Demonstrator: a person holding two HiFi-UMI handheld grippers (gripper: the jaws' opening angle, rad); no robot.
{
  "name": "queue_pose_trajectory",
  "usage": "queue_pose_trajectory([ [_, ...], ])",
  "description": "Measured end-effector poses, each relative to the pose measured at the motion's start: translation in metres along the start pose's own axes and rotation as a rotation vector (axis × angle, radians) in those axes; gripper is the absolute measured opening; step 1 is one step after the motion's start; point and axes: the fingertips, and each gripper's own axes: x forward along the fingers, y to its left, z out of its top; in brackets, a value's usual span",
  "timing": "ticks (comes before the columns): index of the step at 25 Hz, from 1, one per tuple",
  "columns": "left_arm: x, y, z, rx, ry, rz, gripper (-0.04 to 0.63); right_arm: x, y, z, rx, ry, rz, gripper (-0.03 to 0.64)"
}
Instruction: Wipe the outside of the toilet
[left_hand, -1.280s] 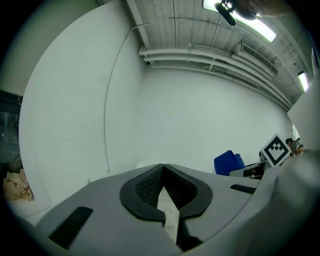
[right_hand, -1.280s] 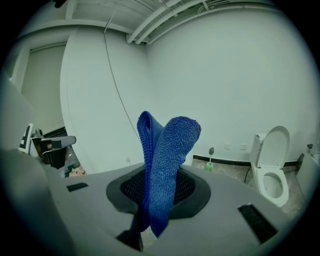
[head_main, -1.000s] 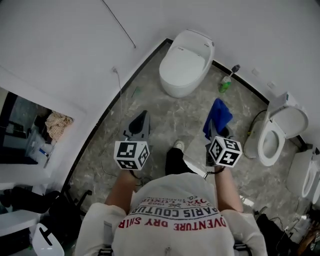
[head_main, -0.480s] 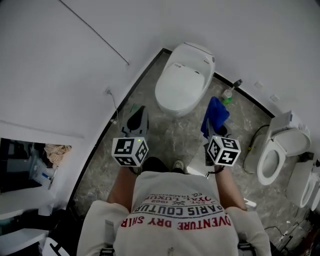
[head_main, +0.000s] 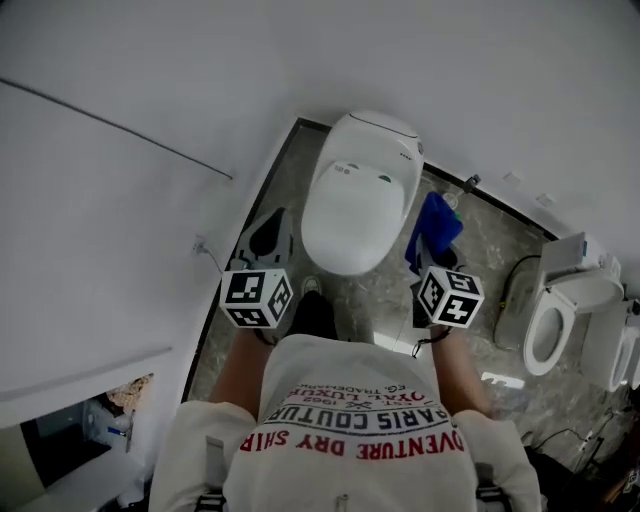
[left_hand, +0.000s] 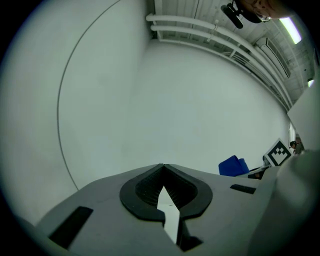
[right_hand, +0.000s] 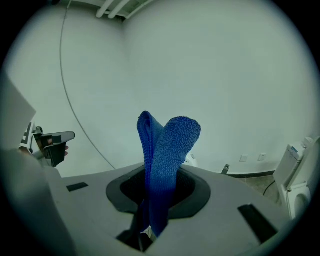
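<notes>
A white closed-lid toilet (head_main: 358, 195) stands against the wall, straight ahead between my two grippers. My left gripper (head_main: 270, 235) hangs to the toilet's left, near the wall; its jaws are shut with nothing in them (left_hand: 162, 170). My right gripper (head_main: 430, 250) sits at the toilet's right side, shut on a blue cloth (head_main: 436, 226) that sticks up beyond the jaws (right_hand: 167, 150). In the right gripper view only a sliver of the toilet (right_hand: 190, 159) peeks out behind the cloth. The left gripper view faces bare white wall, with the blue cloth (left_hand: 232, 166) at its right.
A second toilet (head_main: 556, 318) with its seat open stands at the right, with more fixtures beyond it. A spray bottle (head_main: 467, 184) rests on the marble floor by the back wall. A cable (head_main: 120, 125) runs along the white wall on the left. The person's foot (head_main: 310, 288) is near the toilet's base.
The person has stepped forward, so the toilet is now much closer and centred between the grippers. Both grippers kept their state, and the right one still holds the cloth.
</notes>
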Motion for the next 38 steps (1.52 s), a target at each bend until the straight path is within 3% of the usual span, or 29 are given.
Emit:
queue_pose_trajectory([
  [8, 0.157, 0.092, 0.039, 0.034, 0.071, -0.152, 0.006, 0.133, 0.020, 0.058, 0.091, 0.042, -0.114, 0.077],
  [16, 0.265, 0.122, -0.002, 0.020, 0.144, -0.205, 0.006, 0.233, -0.016, 0.069, 0.112, 0.096, -0.194, 0.077],
  [21, 0.317, 0.121, -0.048, 0.011, 0.207, -0.179, 0.006, 0.290, -0.052, 0.055, 0.109, 0.157, -0.177, 0.077],
  [25, 0.366, 0.108, -0.071, -0.012, 0.239, -0.144, 0.006, 0.342, -0.106, 0.048, 0.101, 0.208, -0.168, 0.077],
  [28, 0.401, 0.097, -0.083, -0.061, 0.236, -0.124, 0.006, 0.381, -0.149, 0.048, 0.052, 0.241, -0.175, 0.077],
  [38, 0.464, 0.093, -0.135, -0.087, 0.275, -0.029, 0.006, 0.488, -0.230, 0.013, -0.074, 0.373, -0.126, 0.077],
])
